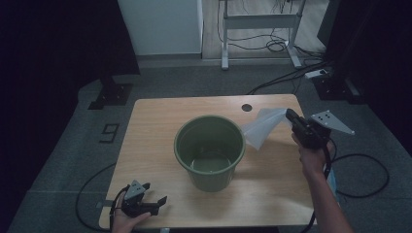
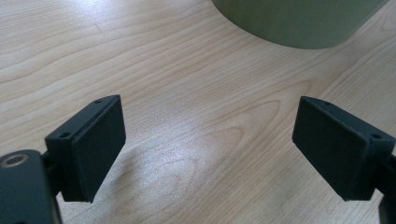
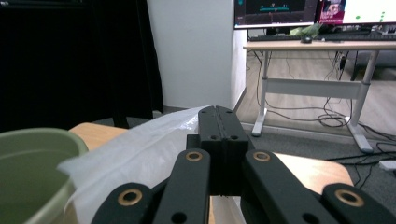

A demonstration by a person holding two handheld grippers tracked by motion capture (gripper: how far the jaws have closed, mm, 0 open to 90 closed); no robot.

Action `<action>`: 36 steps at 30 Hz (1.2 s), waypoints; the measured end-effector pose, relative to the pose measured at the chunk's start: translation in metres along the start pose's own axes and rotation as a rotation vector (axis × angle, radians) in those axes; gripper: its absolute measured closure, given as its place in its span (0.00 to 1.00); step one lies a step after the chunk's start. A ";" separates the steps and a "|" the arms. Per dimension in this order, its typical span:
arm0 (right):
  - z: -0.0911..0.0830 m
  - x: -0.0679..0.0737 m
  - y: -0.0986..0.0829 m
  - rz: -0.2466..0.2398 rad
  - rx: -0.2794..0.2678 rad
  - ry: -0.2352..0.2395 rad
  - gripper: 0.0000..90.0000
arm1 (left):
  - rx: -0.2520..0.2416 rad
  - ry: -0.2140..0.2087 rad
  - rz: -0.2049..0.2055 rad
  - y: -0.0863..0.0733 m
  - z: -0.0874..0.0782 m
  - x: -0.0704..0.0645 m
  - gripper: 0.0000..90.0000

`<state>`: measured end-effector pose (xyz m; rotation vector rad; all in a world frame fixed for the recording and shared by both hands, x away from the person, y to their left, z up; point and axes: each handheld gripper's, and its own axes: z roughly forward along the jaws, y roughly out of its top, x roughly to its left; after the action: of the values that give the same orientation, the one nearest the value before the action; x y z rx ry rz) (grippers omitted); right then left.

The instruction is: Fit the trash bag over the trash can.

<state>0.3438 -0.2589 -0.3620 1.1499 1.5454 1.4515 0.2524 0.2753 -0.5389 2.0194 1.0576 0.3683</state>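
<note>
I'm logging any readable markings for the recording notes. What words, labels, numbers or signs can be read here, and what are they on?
"9": a dark mark on the grey floor left of the table; it could also be a bracket shape.
Monitor screens in the right gripper view: text too small and blurred to read.
Green bin, plastic bag, both tools: no readable text.

high: above, looking down on green bin (image 1: 210, 151) | left: low, close before bin | right: beside bin rim, facing outward
</note>
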 end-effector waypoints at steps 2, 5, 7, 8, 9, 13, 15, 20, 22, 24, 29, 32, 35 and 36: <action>-0.001 0.001 0.008 -0.003 -0.013 -0.002 0.99 | -0.001 -0.001 0.000 0.000 0.000 0.000 0.11; -0.003 0.004 0.018 -0.010 -0.032 0.000 0.99 | -0.001 -0.001 0.000 0.000 0.001 0.000 0.11; -0.004 0.006 0.025 -0.013 -0.047 0.001 0.99 | -0.001 -0.002 -0.001 0.000 0.000 0.001 0.11; -0.005 0.007 0.029 -0.016 -0.055 0.002 0.99 | -0.002 -0.003 -0.001 0.000 0.001 0.001 0.11; -0.005 0.008 0.032 -0.016 -0.061 0.003 0.99 | -0.002 -0.003 -0.001 0.000 0.000 0.001 0.11; -0.009 0.013 0.044 -0.019 -0.086 0.009 0.99 | -0.003 -0.004 -0.002 0.000 0.001 0.001 0.11; -0.010 0.015 0.046 -0.023 -0.092 0.014 0.99 | -0.001 -0.005 0.000 0.000 0.001 0.000 0.11; -0.008 0.019 0.044 -0.024 -0.088 0.019 0.99 | -0.001 -0.005 0.000 0.000 0.001 0.000 0.11; -0.008 0.018 0.044 -0.020 -0.088 0.016 0.99 | 0.001 -0.005 0.001 0.000 0.001 0.000 0.11; -0.007 0.017 0.045 -0.013 -0.092 0.013 0.99 | 0.002 -0.006 0.000 0.000 0.001 0.000 0.11; -0.006 0.017 0.051 -0.014 -0.101 0.008 0.99 | 0.003 -0.007 0.000 0.001 0.002 0.000 0.11; -0.004 0.021 0.058 -0.019 -0.110 0.008 0.99 | 0.001 -0.009 0.000 0.001 0.001 0.000 0.11; 0.000 0.026 0.065 -0.023 -0.118 0.013 0.99 | -0.003 -0.011 -0.003 0.001 0.001 0.001 0.11; 0.001 0.028 0.068 -0.024 -0.122 0.014 0.99 | -0.006 -0.012 -0.006 0.001 0.000 0.002 0.11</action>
<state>0.3442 -0.2341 -0.2927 1.0493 1.4540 1.5185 0.2540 0.2762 -0.5388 2.0100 1.0540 0.3560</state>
